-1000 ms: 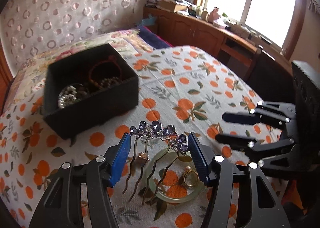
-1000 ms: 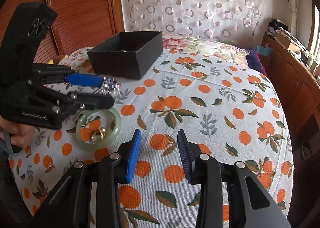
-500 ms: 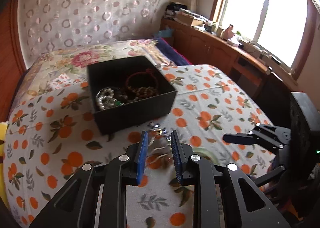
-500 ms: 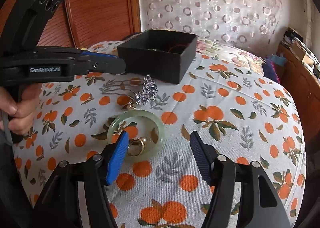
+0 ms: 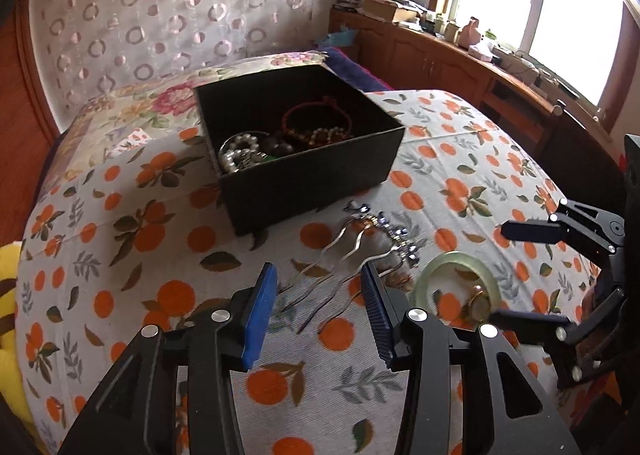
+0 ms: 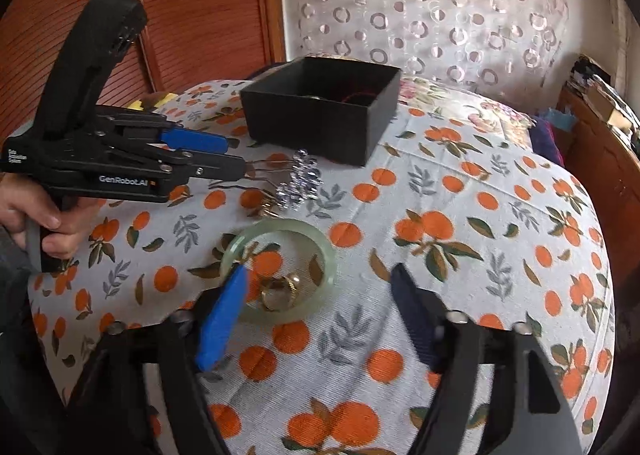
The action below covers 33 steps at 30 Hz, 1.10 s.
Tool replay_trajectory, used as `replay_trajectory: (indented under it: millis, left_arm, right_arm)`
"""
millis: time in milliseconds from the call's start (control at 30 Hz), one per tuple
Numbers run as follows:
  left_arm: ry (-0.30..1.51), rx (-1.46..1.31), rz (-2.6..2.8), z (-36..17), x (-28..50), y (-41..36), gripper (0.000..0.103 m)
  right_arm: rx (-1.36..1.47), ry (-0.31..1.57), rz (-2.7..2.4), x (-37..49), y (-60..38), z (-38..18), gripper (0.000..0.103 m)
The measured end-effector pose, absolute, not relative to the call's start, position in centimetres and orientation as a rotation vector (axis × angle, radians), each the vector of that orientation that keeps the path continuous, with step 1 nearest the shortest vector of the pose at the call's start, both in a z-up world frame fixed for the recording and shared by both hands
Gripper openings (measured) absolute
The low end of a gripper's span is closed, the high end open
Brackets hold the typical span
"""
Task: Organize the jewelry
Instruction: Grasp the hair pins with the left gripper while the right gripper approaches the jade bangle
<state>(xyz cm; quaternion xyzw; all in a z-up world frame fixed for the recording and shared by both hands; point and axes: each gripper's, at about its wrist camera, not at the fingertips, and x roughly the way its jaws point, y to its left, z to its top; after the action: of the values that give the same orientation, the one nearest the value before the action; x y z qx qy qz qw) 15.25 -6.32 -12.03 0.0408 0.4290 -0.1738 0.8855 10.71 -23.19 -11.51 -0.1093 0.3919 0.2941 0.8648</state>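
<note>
A silver hair comb (image 5: 360, 243) with purple stones lies flat on the orange-print cloth, its tines toward my left gripper (image 5: 318, 289). The left jaws are opening, with only the tine tips between them and the pads pressing nothing. In the right wrist view the comb (image 6: 300, 179) lies just ahead of the left gripper (image 6: 240, 153), which a hand (image 6: 44, 215) holds. My right gripper (image 6: 320, 295) hangs low over the pale green bangle (image 6: 320, 241) and the gold ring (image 6: 280, 289) inside it. Its jaws are opening wide and grip nothing. The black box (image 5: 312, 183) behind holds beads and bracelets.
The orange-print cloth (image 5: 140, 235) curves down at its edges. A wooden cabinet (image 5: 440, 55) piled with clutter runs under the window on the right. A patterned curtain hangs behind, a red wooden panel (image 6: 200, 15) stands at the left, and something yellow (image 5: 8, 295) lies at the cloth's edge.
The left jaws narrowed, then widened, and the gripper drew back from the comb. The right gripper swung over the bangle and ring and spread its jaws.
</note>
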Motion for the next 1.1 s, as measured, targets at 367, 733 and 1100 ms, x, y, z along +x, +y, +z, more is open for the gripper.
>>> replay_trajectory:
  millis: [367,733,1100]
  left_arm:
    - [0.891,0.061,-0.346,-11.9,14.9,-4.7,0.042]
    - [0.919,0.051,-0.417,-11.6,17.7,-5.6,0.042]
    - [0.969,0.144,-0.477,-12.6,19.9,-7.9,0.017]
  right_arm:
    - [-0.349,0.882,0.66,11.3,-19.8,-12.9,0.089]
    - [-0.295,0.865,0.632,11.6,-22.4,-12.2,0.075]
    - [-0.248,0.834,0.595,11.5,-24.6,-11.0,0.075]
